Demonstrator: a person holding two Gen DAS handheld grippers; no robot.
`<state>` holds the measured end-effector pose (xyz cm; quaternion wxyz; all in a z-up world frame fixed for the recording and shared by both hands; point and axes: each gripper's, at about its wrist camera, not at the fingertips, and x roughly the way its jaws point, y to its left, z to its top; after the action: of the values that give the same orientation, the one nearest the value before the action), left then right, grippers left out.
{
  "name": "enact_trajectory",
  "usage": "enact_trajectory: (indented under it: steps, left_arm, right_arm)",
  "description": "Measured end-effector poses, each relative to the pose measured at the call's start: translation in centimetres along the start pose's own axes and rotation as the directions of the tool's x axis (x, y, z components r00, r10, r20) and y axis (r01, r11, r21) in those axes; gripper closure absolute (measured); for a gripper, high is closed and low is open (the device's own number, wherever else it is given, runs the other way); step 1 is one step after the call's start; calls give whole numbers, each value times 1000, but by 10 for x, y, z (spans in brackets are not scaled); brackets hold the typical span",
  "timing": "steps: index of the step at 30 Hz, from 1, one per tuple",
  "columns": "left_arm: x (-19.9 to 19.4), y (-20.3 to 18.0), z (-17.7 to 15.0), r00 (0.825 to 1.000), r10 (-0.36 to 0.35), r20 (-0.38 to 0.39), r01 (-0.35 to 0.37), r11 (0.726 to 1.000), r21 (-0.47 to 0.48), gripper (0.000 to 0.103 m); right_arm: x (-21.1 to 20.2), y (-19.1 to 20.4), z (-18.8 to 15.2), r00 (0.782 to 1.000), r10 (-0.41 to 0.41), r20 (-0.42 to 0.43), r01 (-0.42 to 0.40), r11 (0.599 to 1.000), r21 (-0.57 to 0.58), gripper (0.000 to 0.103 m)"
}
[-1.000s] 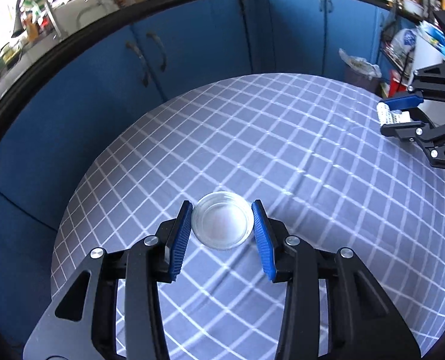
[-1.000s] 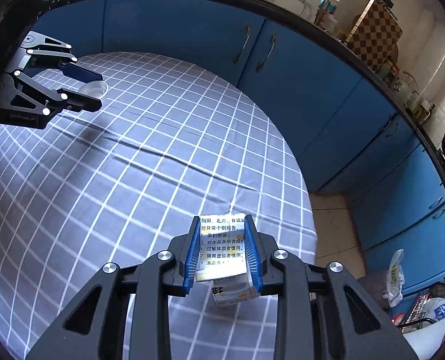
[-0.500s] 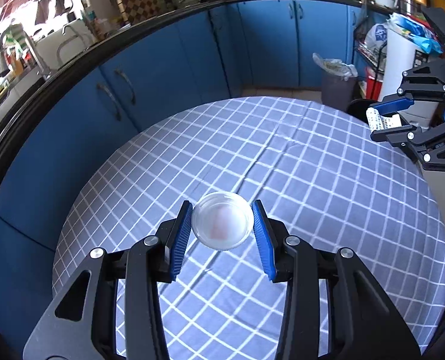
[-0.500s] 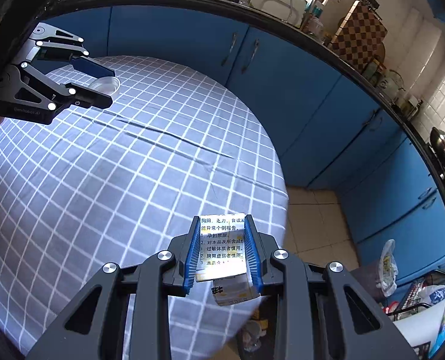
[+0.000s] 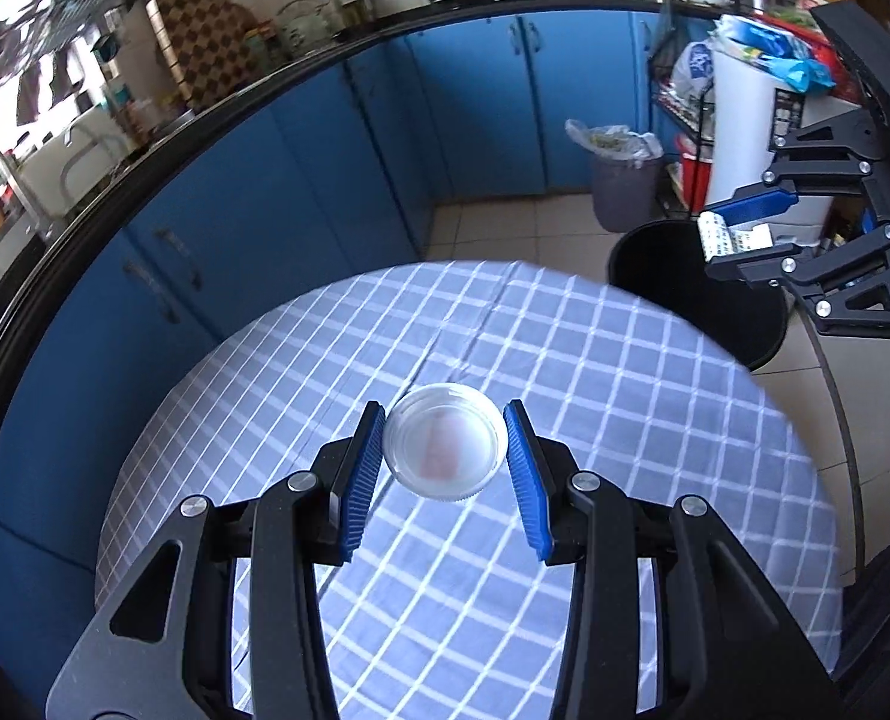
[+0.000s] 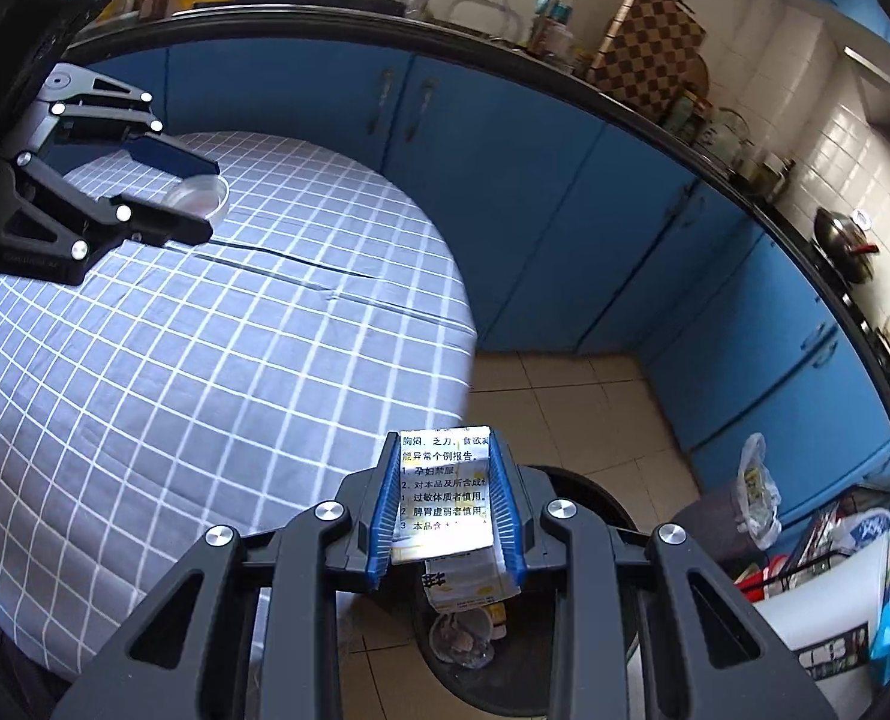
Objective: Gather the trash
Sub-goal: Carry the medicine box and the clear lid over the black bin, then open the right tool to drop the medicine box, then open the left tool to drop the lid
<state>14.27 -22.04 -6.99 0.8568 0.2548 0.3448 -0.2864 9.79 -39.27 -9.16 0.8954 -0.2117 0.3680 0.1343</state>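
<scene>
My left gripper (image 5: 444, 450) is shut on a clear round plastic cup (image 5: 443, 449), held in the air over the checked tablecloth (image 5: 595, 372). My right gripper (image 6: 445, 492) is shut on a small white carton printed with text (image 6: 445, 498). That carton hangs directly above the black trash bin (image 6: 577, 648), which holds some crumpled rubbish at its bottom. In the left wrist view the right gripper (image 5: 745, 234) with the carton (image 5: 721, 237) shows at the right, over the same black bin (image 5: 655, 264). The right wrist view shows the left gripper (image 6: 199, 192) and its cup (image 6: 196, 195) at upper left.
The round table (image 6: 205, 360) fills the left side, and its edge meets the tiled floor (image 6: 565, 384) beside the bin. Blue cabinets (image 5: 475, 108) line the wall. A grey bin with a plastic bag (image 5: 619, 180), a white appliance (image 5: 751, 138) and a wire rack stand near the black bin.
Both grippers have carried their loads sideways and slightly up toward the table's edge. The carton was over the tablecloth and now hangs above the black bin. The floor and bin have come into view.
</scene>
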Motion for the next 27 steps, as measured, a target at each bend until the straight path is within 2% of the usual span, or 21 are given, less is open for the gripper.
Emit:
enact_trajectory:
  steps: [12, 24, 25, 27]
  left_arm:
    - [12, -55, 41, 999, -50, 16, 49, 994, 96, 61]
    - [28, -95, 75, 996, -89, 19, 85, 983, 163, 61]
    - [31, -98, 78, 996, -92, 17, 88, 982, 167, 61]
    - [36, -102, 82, 995, -97, 12, 94, 981, 171, 61]
  right_arm:
    - [-9, -37, -34, 999, -37, 4, 36, 997, 73, 75]
    - [-5, -76, -53, 996, -86, 5, 84, 985, 148, 74]
    - [-2, -80, -54, 995, -102, -3, 102, 983, 156, 73]
    - [3, -89, -56, 991, -131, -20, 133, 976, 174, 56]
